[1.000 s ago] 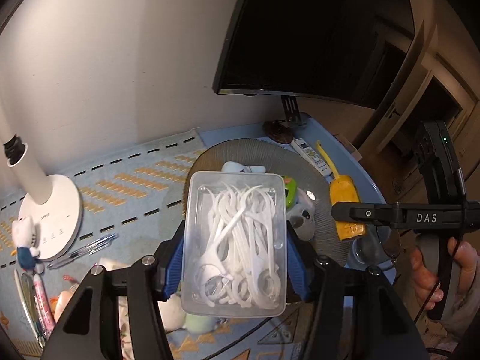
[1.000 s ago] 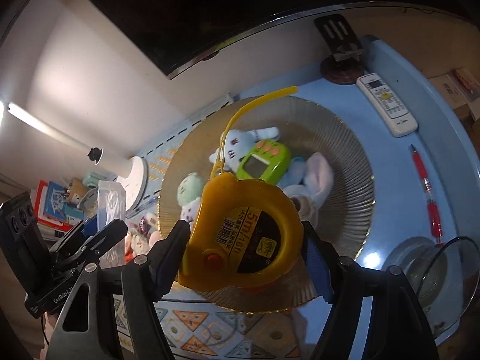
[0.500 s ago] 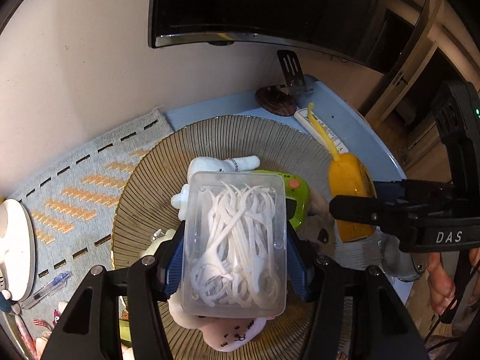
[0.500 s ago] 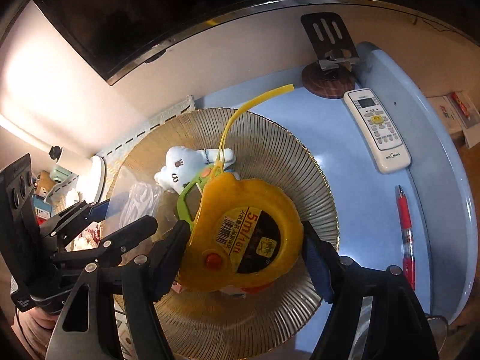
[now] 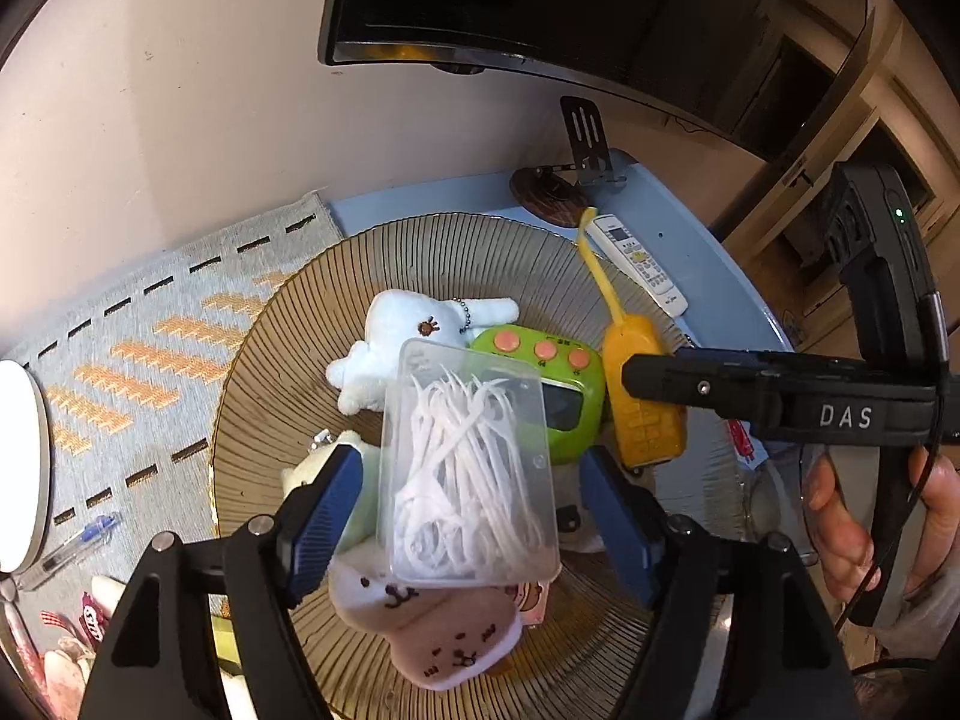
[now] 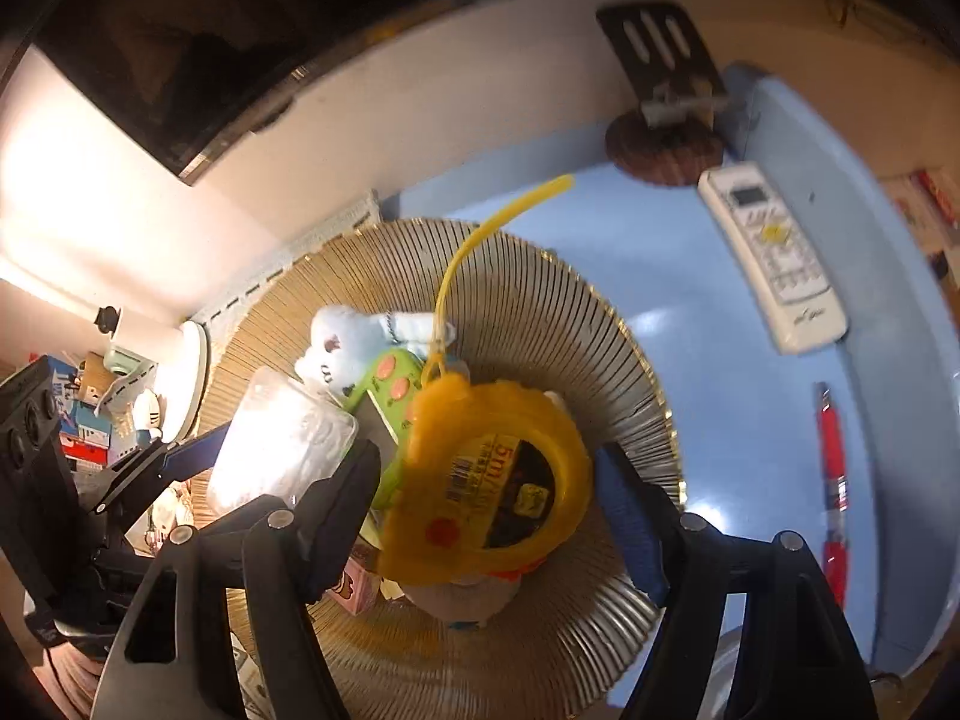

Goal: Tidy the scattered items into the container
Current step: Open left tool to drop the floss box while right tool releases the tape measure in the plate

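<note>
Left tongs (image 5: 474, 498) and right tongs (image 6: 489, 507) both stand spread apart; the floss-pick box (image 5: 468, 468) and yellow tape measure (image 6: 492, 480) lie between them over the ribbed bowl (image 5: 456, 252)

Pale wall (image 5: 180, 90), dark monitor (image 5: 480, 6), blue tabletop (image 6: 690, 300)

A white remote control (image 6: 774, 257) lies on the blue worktop (image 6: 672, 276), just beside a phone stand (image 5: 585, 147) with a round wooden base. A red pen (image 6: 832, 468) lies nearer the worktop's edge. A dark monitor (image 5: 540, 6) hangs by the pale wall. A grey woven mat (image 5: 126, 324) with orange zigzags carries a blue pen (image 5: 75, 546) and a white lamp base (image 5: 21, 468).
</note>
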